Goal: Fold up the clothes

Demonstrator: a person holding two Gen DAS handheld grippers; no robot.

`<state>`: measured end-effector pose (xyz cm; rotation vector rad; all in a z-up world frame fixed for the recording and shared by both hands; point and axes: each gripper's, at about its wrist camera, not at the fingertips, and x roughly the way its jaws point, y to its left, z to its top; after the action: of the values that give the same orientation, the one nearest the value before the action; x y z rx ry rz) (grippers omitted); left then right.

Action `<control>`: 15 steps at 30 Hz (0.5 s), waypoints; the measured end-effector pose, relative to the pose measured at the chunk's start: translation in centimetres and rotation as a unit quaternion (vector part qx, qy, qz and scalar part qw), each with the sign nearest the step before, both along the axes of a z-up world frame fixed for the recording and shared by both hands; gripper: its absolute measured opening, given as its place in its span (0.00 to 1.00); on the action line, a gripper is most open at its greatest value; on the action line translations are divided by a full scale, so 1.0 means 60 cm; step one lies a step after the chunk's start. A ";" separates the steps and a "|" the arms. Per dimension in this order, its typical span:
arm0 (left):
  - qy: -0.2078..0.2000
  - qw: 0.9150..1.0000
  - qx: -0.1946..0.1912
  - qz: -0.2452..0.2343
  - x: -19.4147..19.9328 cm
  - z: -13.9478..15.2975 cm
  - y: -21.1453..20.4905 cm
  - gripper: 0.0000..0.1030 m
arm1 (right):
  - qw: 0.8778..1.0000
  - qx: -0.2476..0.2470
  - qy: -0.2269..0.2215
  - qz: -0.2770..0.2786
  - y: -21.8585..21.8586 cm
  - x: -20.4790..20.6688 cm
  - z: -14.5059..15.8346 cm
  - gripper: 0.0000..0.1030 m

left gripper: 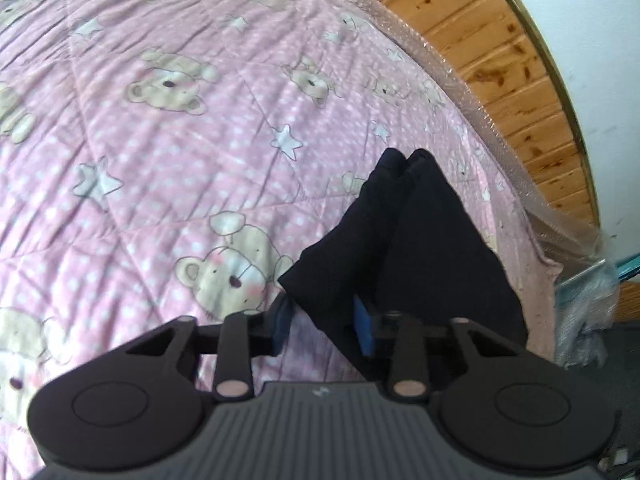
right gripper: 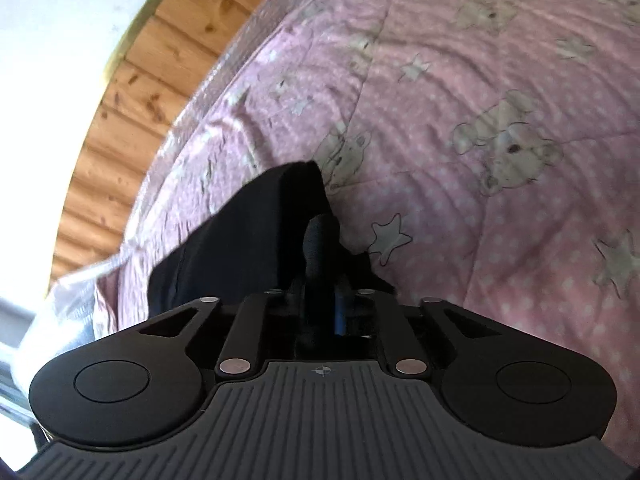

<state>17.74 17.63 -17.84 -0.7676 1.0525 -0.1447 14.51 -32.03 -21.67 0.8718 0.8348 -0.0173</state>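
On the pink quilt (left gripper: 160,168), both downward-tilted grippers, left (left gripper: 326,322) and right (right gripper: 320,312), pinch the dark garment (left gripper: 420,240).

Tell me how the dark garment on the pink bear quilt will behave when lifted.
The dark garment looks floppy: it bunches into soft folds, so it should droop from wherever it is held. It seems thin and light, barely denting the pink quilt. Its matte knit probably will not slip from the pads.
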 end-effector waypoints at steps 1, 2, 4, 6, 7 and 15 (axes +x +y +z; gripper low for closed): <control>-0.006 1.000 -0.011 -0.001 -0.004 0.006 0.002 0.46 | 1.000 -0.002 -0.006 -0.018 -0.003 -0.019 0.016 0.37; -0.012 1.000 -0.023 -0.003 -0.008 0.012 0.005 0.48 | 0.999 -0.009 -0.016 -0.040 -0.005 -0.048 0.036 0.50; -0.010 0.998 -0.055 -0.008 -0.014 0.013 -0.003 0.54 | 0.997 0.017 -0.033 -0.062 -0.003 -0.115 0.060 0.65; 0.000 0.996 -0.087 -0.015 -0.020 0.007 -0.016 0.56 | 0.994 0.084 -0.033 -0.063 0.012 -0.175 0.059 0.77; 0.002 0.995 -0.098 -0.019 -0.023 0.003 -0.024 0.58 | 0.990 0.123 -0.026 -0.056 0.026 -0.200 0.047 0.83; -0.003 0.993 -0.116 0.006 0.015 -0.034 -0.056 0.65 | 0.972 0.211 -0.013 -0.105 0.093 -0.181 -0.062 0.84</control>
<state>18.62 14.26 -19.90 -0.9821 1.0354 -0.2630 3.67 -26.47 -25.36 1.3573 0.7288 -0.0138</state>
